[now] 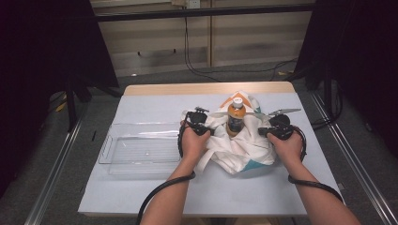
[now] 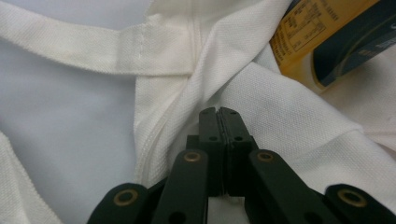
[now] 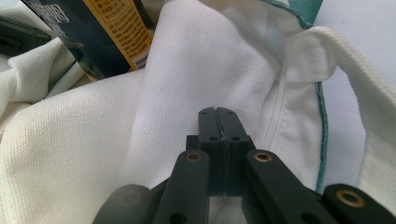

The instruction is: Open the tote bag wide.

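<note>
Two claws, left claw (image 2: 219, 113) and right claw (image 3: 218, 113), each pinch white bag (image 1: 244, 147) holding bottle (image 1: 236, 117) mid-worktop (image 1: 141, 105); clear tray (image 1: 136, 151) empty near left edge.

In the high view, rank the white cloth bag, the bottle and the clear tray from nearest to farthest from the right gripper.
1. White cloth bag: right at the right gripper, bunched mid-table.
2. Bottle: upright in the bag, to the gripper's left.
3. Clear tray: at the table's left, beyond the left gripper.

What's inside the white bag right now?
A bottle stands upright in the white bag, its white cap and orange upper body above the fabric. Its base and anything beneath it are covered by cloth.
</note>
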A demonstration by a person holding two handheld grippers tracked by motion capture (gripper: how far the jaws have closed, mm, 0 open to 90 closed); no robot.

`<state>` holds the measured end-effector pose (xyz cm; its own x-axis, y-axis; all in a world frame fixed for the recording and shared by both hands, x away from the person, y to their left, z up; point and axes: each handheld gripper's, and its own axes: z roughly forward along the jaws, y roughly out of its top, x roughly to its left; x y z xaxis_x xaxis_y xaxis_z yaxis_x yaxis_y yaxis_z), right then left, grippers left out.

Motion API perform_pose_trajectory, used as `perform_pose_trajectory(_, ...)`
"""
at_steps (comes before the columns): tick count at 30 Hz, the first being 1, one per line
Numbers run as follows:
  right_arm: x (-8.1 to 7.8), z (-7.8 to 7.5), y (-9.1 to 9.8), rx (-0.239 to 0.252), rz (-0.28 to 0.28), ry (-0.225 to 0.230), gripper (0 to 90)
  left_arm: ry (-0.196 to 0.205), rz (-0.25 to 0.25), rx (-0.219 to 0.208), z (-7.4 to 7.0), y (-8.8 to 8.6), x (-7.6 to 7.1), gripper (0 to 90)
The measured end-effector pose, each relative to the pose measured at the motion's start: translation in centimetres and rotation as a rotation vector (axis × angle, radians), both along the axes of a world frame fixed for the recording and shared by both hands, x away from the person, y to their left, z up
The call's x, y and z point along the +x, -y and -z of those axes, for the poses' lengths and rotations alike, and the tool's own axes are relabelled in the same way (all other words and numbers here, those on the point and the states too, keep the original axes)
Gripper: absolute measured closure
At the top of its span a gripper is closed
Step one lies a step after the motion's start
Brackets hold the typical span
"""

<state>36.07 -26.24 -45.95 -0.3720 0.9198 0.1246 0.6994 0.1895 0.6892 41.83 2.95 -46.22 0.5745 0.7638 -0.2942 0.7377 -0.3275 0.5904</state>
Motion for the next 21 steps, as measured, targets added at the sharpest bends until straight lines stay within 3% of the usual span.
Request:
perform_pose_trajectory(6,0.1,-0.4,0.1,0.003,0.006,0.012,90.0,0.011,0.005,-0.033,-1.2,-0.2,-0.1,86.1)
perform_pose_trajectory(7,0.1,-0.4,0.1,0.006,0.006,0.012,90.0,0.014,-0.005,-0.056,-1.4,-0.1,-0.2,86.0)
perform_pose_trajectory(13,0.1,-0.7,0.0,-0.005,0.001,0.012,90.0,0.044,0.034,-0.062,-2.8,0.2,-0.8,85.5)
perform_pose_trajectory(21,0.0,-0.8,-0.6,-0.006,-0.011,0.019,90.0,0.044,0.069,-0.113,-3.2,0.3,-1.9,84.9)
